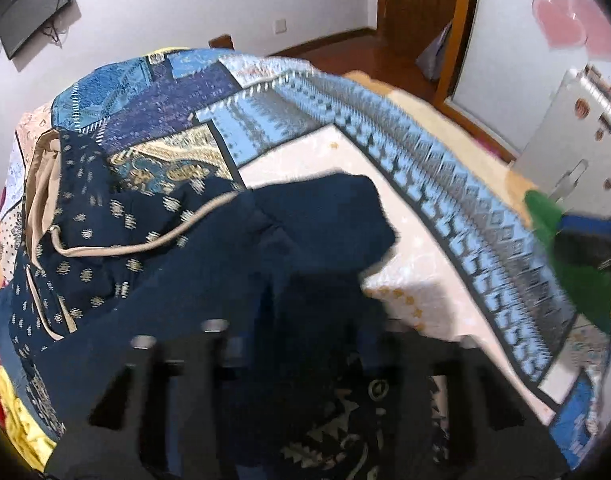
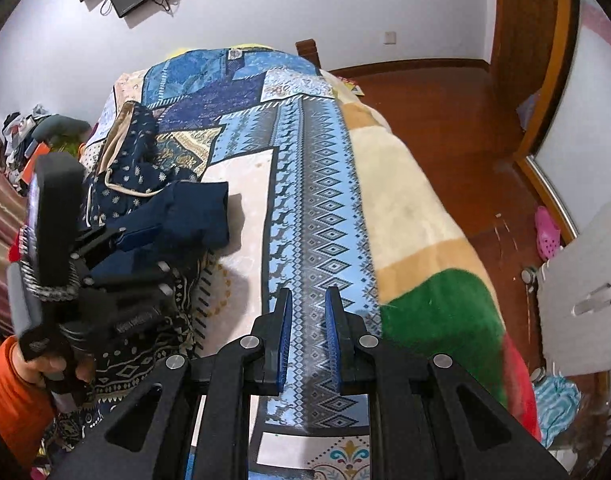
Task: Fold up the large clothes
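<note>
Right view alone shows left claw (image 2: 145, 240) apparently pinching navy garment (image 2: 193, 208).

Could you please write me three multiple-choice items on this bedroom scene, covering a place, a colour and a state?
1. The navy garment lies on: A a chair; B the quilt; C a cabinet.
2. The shoe on the floor is: A pink; B black; C yellow.
3. The right gripper holds: A the garment; B a shoe; C nothing.
Key: B, it spreads over the quilt; A, plainly pink; C, only quilt shows between its fingers.
</note>
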`<state>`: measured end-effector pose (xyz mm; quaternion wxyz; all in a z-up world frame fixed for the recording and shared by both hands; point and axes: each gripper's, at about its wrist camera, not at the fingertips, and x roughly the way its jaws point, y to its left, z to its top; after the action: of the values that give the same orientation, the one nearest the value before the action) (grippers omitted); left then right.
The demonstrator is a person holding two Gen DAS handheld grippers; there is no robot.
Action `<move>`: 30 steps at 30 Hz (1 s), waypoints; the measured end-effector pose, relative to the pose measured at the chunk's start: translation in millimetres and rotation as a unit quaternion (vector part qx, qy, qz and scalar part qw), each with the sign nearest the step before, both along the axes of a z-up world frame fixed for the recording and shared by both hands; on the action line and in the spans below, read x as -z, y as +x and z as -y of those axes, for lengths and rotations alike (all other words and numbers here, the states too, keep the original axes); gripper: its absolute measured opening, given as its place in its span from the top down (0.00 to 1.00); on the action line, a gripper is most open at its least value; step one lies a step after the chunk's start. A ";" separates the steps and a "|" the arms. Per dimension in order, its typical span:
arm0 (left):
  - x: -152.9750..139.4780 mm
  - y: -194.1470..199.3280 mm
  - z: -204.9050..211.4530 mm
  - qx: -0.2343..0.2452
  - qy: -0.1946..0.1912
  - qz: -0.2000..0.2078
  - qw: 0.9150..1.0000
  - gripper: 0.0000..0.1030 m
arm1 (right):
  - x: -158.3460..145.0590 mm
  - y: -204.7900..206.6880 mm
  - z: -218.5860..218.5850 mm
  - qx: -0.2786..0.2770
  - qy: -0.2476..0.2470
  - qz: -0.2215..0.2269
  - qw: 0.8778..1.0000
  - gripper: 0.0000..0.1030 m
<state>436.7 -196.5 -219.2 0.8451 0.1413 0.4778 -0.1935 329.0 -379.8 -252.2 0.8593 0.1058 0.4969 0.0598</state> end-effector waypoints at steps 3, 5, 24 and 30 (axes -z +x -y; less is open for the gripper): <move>-27.4 -3.9 -18.2 -0.009 -0.035 0.028 0.999 0.80 | -1.8 1.1 -11.9 -0.012 -0.005 0.002 1.000 0.88; -46.5 -6.6 -33.4 -0.018 -0.046 0.049 0.998 0.88 | -6.2 1.3 -21.7 -0.019 -0.006 0.007 1.000 0.88; -91.8 -44.9 -314.4 -0.240 -0.083 0.132 0.958 0.92 | -9.6 44.2 -165.4 -0.121 -0.090 0.035 0.988 0.88; -18.2 -68.8 -366.8 -0.296 -0.066 0.063 0.951 0.97 | 39.6 54.5 -186.2 -0.139 -0.208 0.003 0.968 0.88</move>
<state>367.9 170.2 -200.9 0.9002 -0.0511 0.4302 0.0435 383.5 -193.6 -291.7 0.8474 -0.1458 0.5052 0.0739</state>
